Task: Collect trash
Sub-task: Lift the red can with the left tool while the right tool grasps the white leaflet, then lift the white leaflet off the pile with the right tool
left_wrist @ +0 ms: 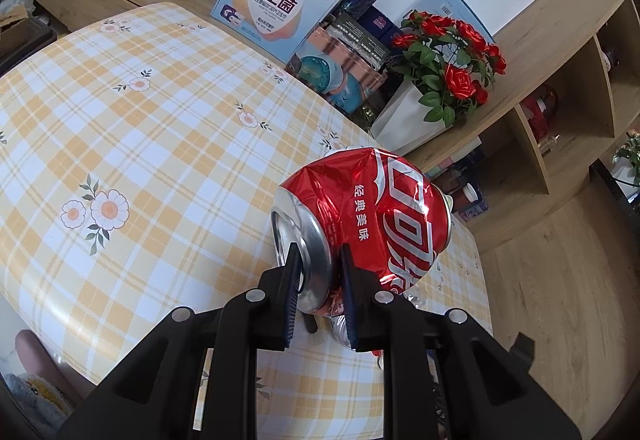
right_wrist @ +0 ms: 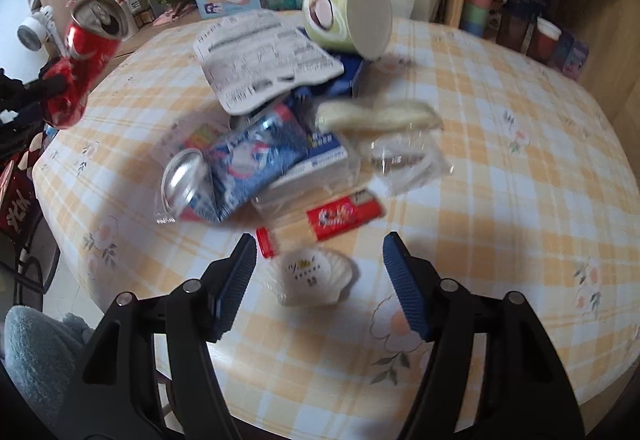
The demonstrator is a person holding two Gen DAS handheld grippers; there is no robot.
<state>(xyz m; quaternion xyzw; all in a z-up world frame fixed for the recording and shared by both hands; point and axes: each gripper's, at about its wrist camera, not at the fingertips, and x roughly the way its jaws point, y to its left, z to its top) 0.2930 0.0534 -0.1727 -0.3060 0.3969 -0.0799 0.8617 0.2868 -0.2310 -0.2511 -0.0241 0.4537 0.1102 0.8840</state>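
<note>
My left gripper (left_wrist: 318,272) is shut on a crushed red cola can (left_wrist: 368,216), gripping its silver rim and holding it above the table's edge. The same can (right_wrist: 86,52) shows at the far left of the right wrist view, lifted off the table. My right gripper (right_wrist: 320,256) is open and empty, its fingers either side of a white shell-shaped wrapper (right_wrist: 310,276). Beyond lies a trash pile: red wrapper (right_wrist: 344,214), blue snack bag (right_wrist: 256,156), printed paper sheet (right_wrist: 264,56), clear plastic (right_wrist: 400,160), a tipped green paper cup (right_wrist: 348,14).
The table (left_wrist: 140,128) has a yellow checked cloth with flowers. Boxes (left_wrist: 276,12) and a pot of red roses (left_wrist: 444,60) stand on the wooden shelf behind it. A shelf unit (right_wrist: 560,0) stands at the right. A silver foil piece (right_wrist: 182,180) lies by the blue bag.
</note>
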